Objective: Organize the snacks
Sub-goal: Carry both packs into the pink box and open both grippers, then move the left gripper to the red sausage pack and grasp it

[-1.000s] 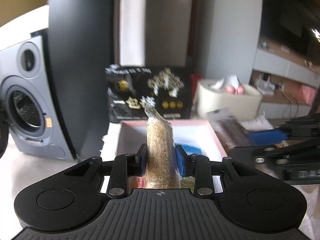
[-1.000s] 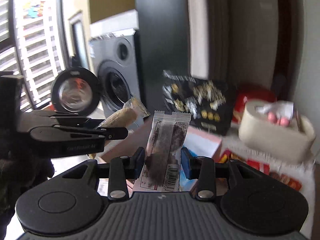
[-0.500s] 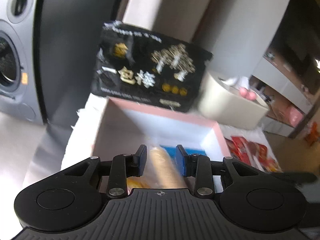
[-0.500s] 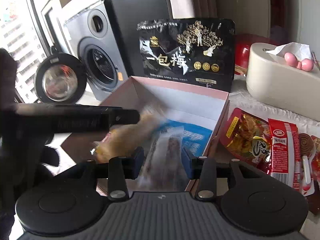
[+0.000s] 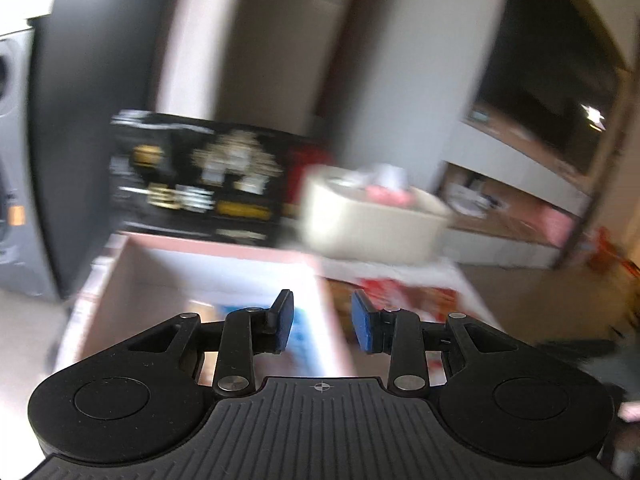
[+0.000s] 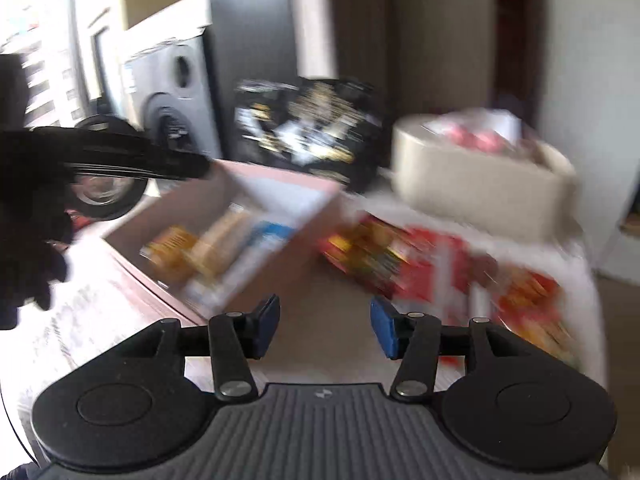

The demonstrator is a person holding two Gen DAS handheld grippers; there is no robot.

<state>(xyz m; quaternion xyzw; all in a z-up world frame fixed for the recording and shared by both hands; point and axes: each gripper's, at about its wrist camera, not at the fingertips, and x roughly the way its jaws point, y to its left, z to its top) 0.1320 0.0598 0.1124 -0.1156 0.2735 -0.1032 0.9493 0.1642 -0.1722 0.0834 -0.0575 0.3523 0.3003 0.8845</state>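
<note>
Both hand-held grippers empty — L (image 5: 321,322) jaws apart, R (image 6: 325,327) opening wider.

The pink box (image 6: 280,184) stands open on the table, white inside, one corner turned toward the right wrist camera. Inside it lie an orange pack (image 6: 168,246), a tan pack (image 6: 224,236) and a blue-and-white pack (image 6: 264,240), side by side, all blurred. Just right of the box, on a white cloth, red and yellow packets (image 6: 404,260) lie flat, spread out and overlapping.
</note>
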